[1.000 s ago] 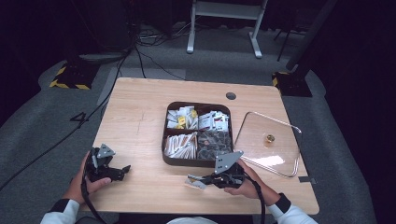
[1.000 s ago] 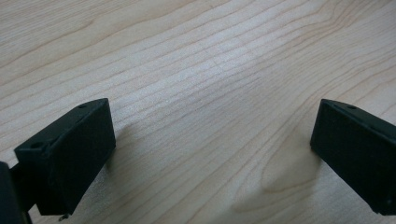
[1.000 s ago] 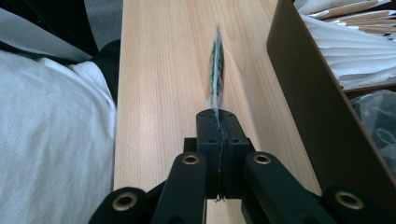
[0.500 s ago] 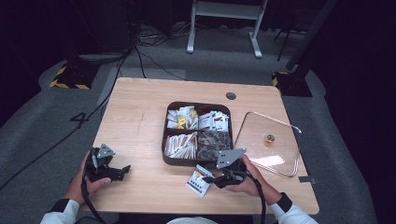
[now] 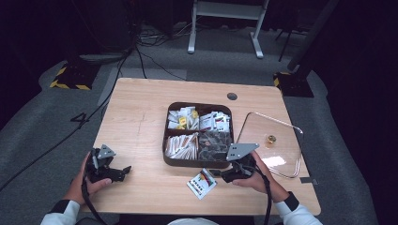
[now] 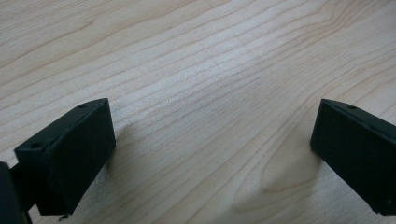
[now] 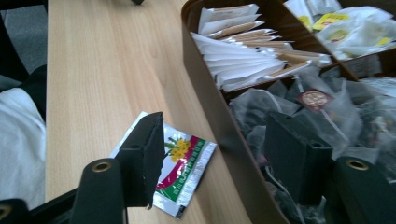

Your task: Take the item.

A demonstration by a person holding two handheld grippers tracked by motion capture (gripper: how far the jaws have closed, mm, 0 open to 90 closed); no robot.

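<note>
Foil sachet (image 7: 180, 168) lying loose just beside box (image 7: 210, 107); right gripper (image 7: 219, 158) jaws just been opening, empty; left gripper (image 6: 210, 154) spread over bare, perhaps unmarked, table (image 6: 196, 70).

Your high view looks forward and down on the whole table (image 5: 141, 108). Your left gripper view sits very close above bare wood. Your right gripper view faces the sachet (image 7: 184, 172) and tray (image 7: 210, 112), which the high view also shows.
</note>
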